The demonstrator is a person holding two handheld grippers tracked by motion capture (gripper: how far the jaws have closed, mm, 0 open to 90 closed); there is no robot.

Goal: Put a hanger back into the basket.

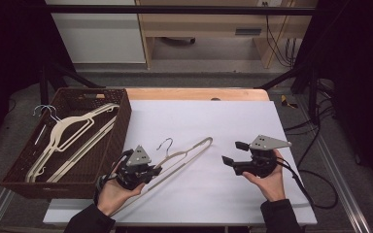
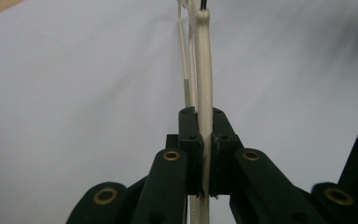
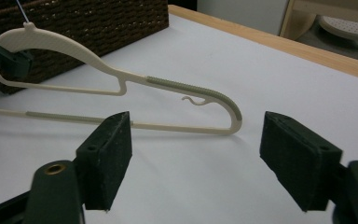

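Left of centre in the high view, the left gripper (image 1: 151, 171) is clamping the cream hanger (image 1: 184, 155) over the white tabletop (image 1: 213, 121) — the right gripper (image 1: 229, 153) is standing released nearby. Next, seemingly: carrying the hanger into the wicker basket (image 1: 121, 127) — upper left.

Matt cream plastic hanger (image 3: 121, 77), wicker basket (image 1: 121, 121)

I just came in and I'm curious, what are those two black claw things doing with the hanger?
A person holds a gripper in each hand. The left gripper is clamped on a cream hanger lying on the white table. The right gripper is open, with nothing in it. More hangers sit in the brown basket.
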